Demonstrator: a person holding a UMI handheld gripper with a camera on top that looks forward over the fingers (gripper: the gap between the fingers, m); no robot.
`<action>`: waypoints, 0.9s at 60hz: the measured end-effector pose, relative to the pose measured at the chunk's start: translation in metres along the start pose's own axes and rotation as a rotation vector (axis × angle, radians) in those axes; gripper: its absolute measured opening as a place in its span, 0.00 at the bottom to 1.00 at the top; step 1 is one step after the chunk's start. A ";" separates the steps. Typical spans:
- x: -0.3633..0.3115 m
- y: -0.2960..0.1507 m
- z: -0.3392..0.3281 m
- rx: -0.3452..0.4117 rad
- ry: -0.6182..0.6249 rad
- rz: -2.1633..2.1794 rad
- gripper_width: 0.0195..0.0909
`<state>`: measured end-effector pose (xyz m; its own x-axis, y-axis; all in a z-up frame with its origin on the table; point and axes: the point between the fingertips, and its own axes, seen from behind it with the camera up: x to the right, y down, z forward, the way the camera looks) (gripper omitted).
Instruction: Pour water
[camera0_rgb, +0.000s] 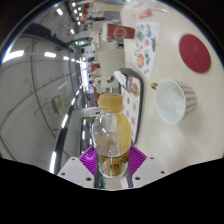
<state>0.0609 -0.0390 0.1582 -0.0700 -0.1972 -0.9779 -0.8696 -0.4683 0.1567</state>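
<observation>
One clear plastic bottle (110, 135) is sitting between the two fingers of the gripper (110, 160), and the magenta pads (88, 158) are pressing on its lower body from both sides, so the claw is clenched and is grasping the bottle. The bottle is standing upright, and it is holding a yellowish liquid up to about its shoulder; its upper part is reaching forward, ahead of the fingertips. Just beyond the bottle and a little to its right, a white cup (176, 100) is resting on the white table (150, 130), apart from the bottle and not touching it. Farther behind the cup, a red round sign (196, 50) and some printed cards (147, 48) are showing, but their text is too small to read. To the left, a long hall with bright ceiling lights (40, 50) is stretching away.
</observation>
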 end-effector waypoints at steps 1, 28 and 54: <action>-0.006 0.004 -0.013 0.000 0.010 -0.059 0.24; -0.008 -0.186 -0.101 0.279 0.515 -1.520 0.24; 0.107 -0.218 -0.115 0.231 0.643 -1.540 0.30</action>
<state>0.2991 -0.0570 0.0349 0.9991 -0.0306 0.0296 0.0135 -0.4310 -0.9022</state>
